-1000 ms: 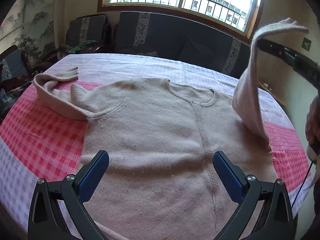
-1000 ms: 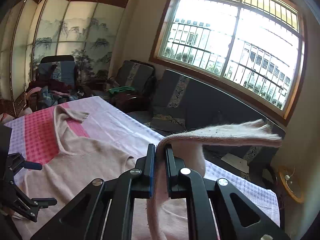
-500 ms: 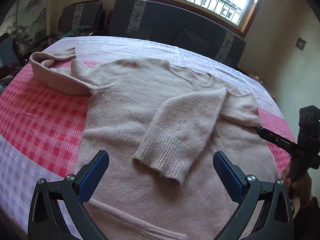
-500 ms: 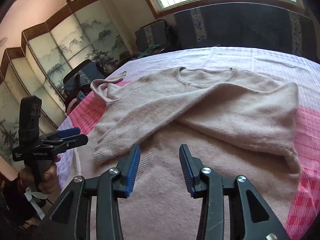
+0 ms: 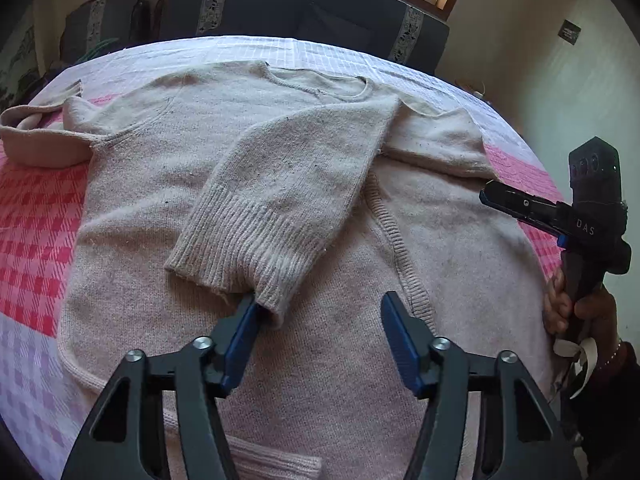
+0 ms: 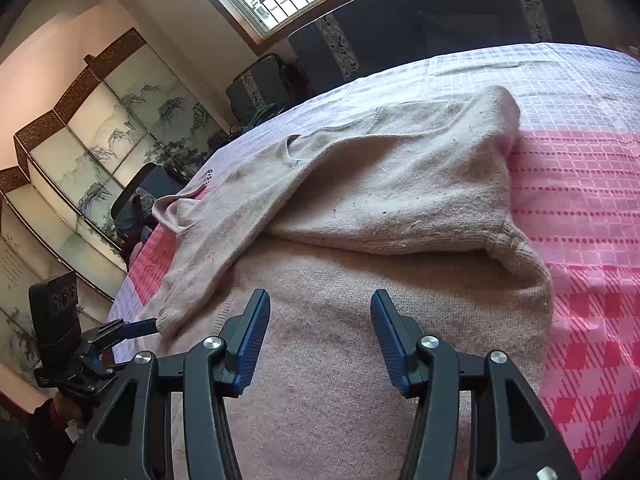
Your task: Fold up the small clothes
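A beige knit sweater (image 5: 160, 184) lies flat on a pink and white checked tablecloth (image 5: 36, 216). One sleeve (image 5: 288, 184) is folded across the chest, its ribbed cuff (image 5: 240, 252) just ahead of my left gripper (image 5: 318, 312), which is open with its left finger at the cuff's edge. The other sleeve (image 5: 36, 136) lies spread out at the far left. My right gripper (image 6: 320, 320) is open and empty, low over the sweater's body (image 6: 320, 288) beside the folded sleeve (image 6: 380, 200). It also shows in the left wrist view (image 5: 516, 204) at the right.
The round table's edge (image 6: 600, 420) curves close on the right. Dark sofas (image 5: 304, 12) stand behind the table under a window. A painted folding screen (image 6: 100, 140) and a chair with clothes stand at the left. The left gripper (image 6: 120, 328) shows in the right wrist view.
A second ago the right gripper held the sleeve up in the air. It laid the sleeve across the chest, let go and drew back. The left gripper narrowed and moved down to the cuff.
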`<control>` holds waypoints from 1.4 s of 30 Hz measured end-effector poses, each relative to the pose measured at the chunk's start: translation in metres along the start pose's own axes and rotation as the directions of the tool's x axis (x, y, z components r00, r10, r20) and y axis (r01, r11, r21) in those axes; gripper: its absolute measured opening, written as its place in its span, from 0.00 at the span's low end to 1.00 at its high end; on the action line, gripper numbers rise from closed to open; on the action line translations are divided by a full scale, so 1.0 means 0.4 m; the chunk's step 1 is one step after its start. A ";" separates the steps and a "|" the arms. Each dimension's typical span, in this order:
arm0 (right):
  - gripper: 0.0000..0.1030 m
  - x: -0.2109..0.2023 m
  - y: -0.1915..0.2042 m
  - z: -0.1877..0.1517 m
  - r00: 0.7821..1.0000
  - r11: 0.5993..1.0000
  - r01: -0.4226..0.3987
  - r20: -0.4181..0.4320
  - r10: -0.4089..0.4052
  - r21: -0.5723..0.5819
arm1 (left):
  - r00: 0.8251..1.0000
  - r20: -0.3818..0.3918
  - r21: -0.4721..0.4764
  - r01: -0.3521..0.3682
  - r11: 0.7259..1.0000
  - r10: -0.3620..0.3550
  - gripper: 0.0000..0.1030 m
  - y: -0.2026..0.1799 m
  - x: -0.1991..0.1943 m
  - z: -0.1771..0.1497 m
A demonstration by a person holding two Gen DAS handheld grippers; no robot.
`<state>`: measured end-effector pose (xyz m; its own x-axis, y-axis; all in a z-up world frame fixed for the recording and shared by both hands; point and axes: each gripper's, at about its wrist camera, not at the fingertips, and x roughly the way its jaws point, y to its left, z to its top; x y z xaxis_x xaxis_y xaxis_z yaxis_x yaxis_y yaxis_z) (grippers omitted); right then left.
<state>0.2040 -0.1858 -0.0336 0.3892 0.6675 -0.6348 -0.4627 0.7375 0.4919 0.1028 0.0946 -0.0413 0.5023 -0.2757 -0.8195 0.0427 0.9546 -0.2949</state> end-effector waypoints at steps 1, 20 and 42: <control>0.51 0.000 -0.004 0.000 1.000 1.000 -0.001 0.001 0.001 0.008 | 1.000 -0.002 -0.025 0.003 1.000 -0.003 0.33 0.012 0.008 0.012; 0.63 -0.034 -0.089 -0.012 0.998 0.988 -0.050 0.050 0.042 0.149 | 0.940 0.281 -0.148 -0.156 0.976 0.193 0.56 0.276 -0.139 0.234; 0.70 -0.030 -0.089 -0.013 0.999 0.985 -0.020 0.049 0.012 0.171 | 0.925 0.380 -0.175 0.058 0.983 0.013 0.06 0.276 -0.136 0.304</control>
<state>0.2116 -0.2206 -0.0465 0.4222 0.6807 -0.5987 -0.3273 0.7303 0.5996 0.1851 0.2287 0.0304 0.7932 -0.1999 -0.5752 -0.0796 0.9025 -0.4233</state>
